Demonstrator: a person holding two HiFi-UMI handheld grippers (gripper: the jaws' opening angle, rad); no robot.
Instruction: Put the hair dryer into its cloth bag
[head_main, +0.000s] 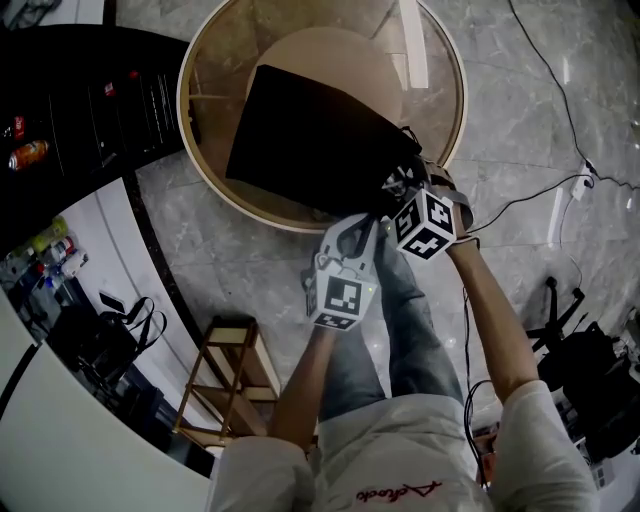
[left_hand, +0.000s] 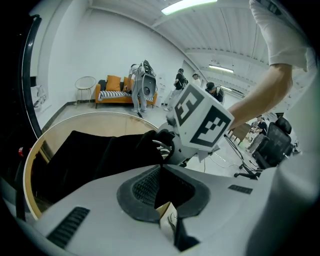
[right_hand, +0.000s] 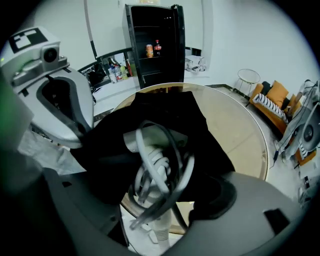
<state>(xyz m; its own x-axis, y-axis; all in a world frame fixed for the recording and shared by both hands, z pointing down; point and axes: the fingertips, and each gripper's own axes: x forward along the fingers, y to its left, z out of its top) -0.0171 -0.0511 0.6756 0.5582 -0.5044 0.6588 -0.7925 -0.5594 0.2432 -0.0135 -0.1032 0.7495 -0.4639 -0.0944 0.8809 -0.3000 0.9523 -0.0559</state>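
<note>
A black cloth bag (head_main: 300, 140) lies on a round table (head_main: 183, 100) in the upper middle of the head view, with its mouth toward the lower right, at the table's near edge. The left gripper (left_hand: 161, 170) is clamped shut on the cloth at the bag's mouth, and a small pale label (left_hand: 167, 216) is pinched between its jaws too. Just to its right, the right gripper (right_hand: 165, 192) has its jaws spread wide around the mouth, not pressing on anything. The hair dryer (right_hand: 131, 141) sits inside the bag, with only a bit of its white body showing. Its grey cord (right_hand: 157, 167) spills out of the mouth in loose loops between the open jaws.
</note>
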